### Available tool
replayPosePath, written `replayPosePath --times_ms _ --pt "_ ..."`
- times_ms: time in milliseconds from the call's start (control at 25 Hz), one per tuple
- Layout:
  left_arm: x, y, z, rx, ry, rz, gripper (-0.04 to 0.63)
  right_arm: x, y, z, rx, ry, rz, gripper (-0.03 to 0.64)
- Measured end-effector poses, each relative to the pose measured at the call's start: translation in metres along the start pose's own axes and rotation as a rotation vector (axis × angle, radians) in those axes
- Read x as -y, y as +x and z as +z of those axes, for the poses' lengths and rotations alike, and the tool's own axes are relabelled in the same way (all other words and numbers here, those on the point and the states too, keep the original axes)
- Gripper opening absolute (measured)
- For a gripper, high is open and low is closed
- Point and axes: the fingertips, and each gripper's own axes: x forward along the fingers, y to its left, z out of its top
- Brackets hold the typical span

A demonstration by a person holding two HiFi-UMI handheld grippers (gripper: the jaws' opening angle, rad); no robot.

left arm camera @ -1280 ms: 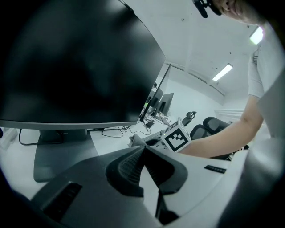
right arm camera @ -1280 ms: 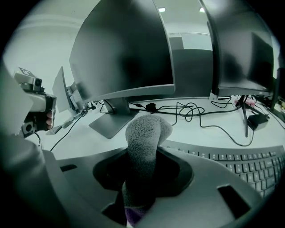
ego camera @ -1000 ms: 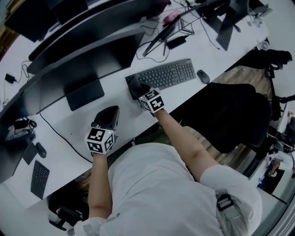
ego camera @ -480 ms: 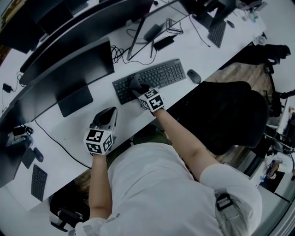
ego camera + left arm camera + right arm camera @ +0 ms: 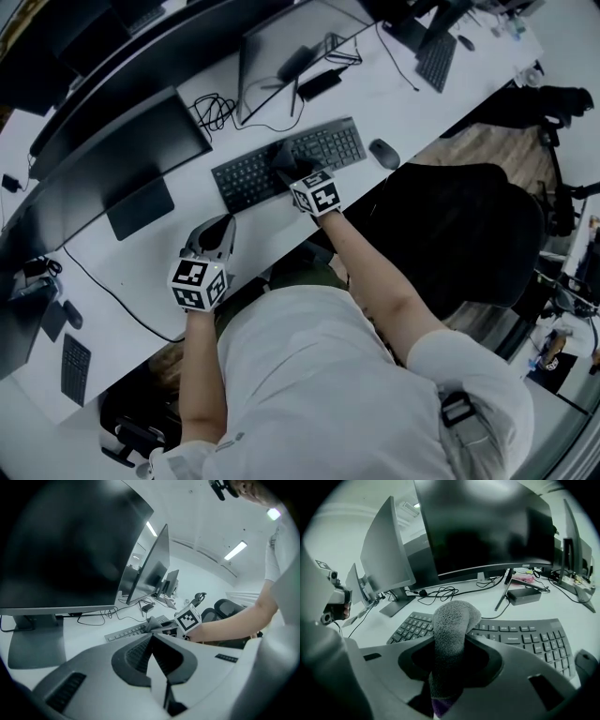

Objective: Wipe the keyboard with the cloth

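Note:
A dark keyboard point(image 5: 246, 175) lies on the white desk point(image 5: 141, 272) in front of the monitors. My right gripper point(image 5: 287, 163) rests over the keyboard's middle, shut on a grey cloth point(image 5: 282, 153). In the right gripper view the cloth point(image 5: 451, 629) stands up between the jaws, its rounded end bending over the keys of the keyboard point(image 5: 524, 639). Left of the keyboard and nearer the desk's front edge, my left gripper point(image 5: 214, 234) hovers over bare desk. Its jaws are shut with nothing in them point(image 5: 151, 637). From there the keyboard point(image 5: 126, 632) shows ahead.
Large monitors point(image 5: 103, 169) stand behind the keyboard, with cables point(image 5: 216, 108) and a small black box point(image 5: 319, 82). A mouse point(image 5: 384, 153) lies right of the keyboard. A black office chair point(image 5: 459, 234) stands at the right. Other keyboards point(image 5: 437, 58) point(image 5: 73, 367) lie farther off.
My right gripper has slid the cloth along the keyboard from its left end to about its middle. The left gripper has stayed in place, shut.

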Motion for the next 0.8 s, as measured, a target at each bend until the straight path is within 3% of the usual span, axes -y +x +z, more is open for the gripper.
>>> replayPosePath --times_ms 800 --pt "0.030 0.053 0.012 -0.060 0.023 0.020 0.003 0.108 -0.040 -0.008 0.036 0.027 -0.052 0.141"
